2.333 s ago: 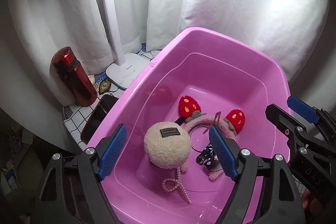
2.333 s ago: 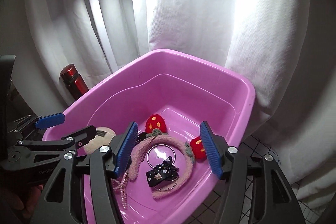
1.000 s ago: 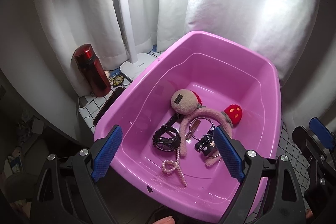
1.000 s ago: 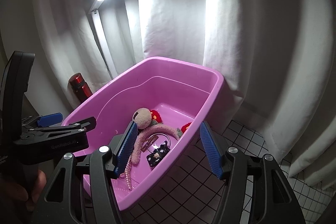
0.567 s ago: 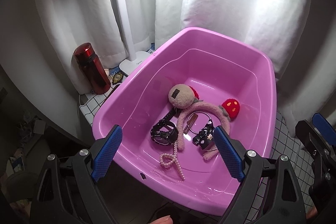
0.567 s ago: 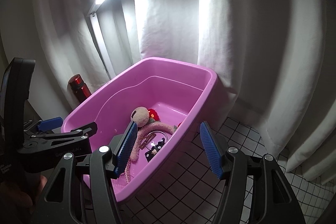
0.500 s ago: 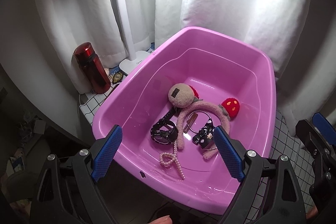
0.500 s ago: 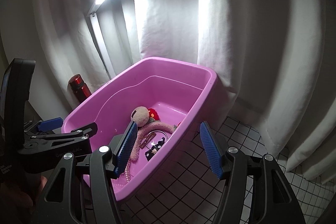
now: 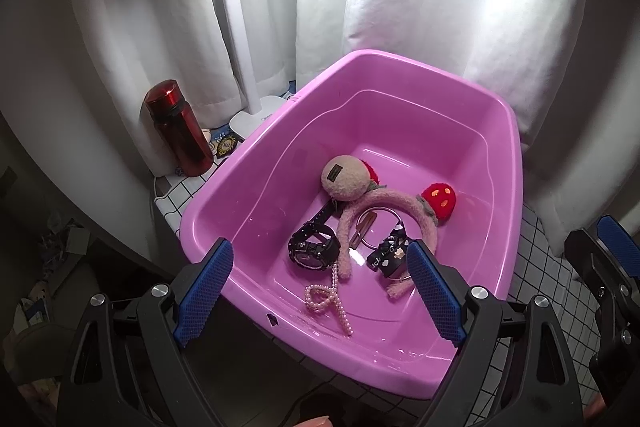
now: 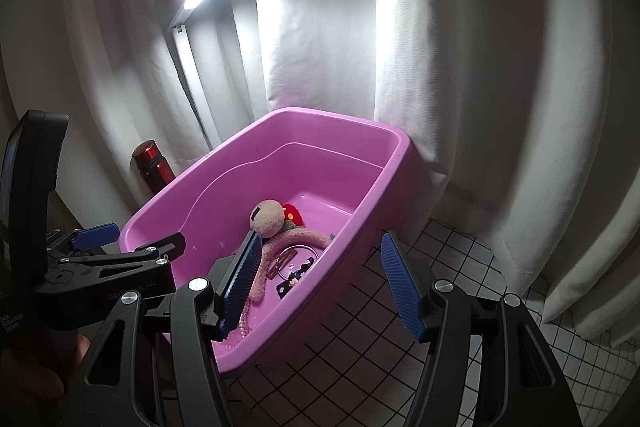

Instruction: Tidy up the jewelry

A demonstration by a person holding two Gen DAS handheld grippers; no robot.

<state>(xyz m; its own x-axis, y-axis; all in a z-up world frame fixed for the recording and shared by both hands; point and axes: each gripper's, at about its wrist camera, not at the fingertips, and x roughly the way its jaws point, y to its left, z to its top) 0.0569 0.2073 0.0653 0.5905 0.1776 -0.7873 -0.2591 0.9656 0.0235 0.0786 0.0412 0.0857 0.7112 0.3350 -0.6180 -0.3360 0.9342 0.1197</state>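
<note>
Above pink tub [image 9: 500,115], left gripper [image 9: 320,291] and right gripper [image 10: 320,283] fingers wide apart, holding nothing. Inside tub: plush headband [image 9: 384,199], black watch [image 9: 314,251], pearl necklace [image 9: 328,301]. Red bottle [image 9: 178,127] beside tub on tabletop [image 10: 360,339].

The beige pompom [image 9: 345,177] hides most of one red ear of the pink headband [image 9: 384,205], and its label is too small to read. From the right wrist, the blue finger [image 10: 243,281] covers part of the pearl strand [image 10: 243,323]; the watch is hidden
</note>
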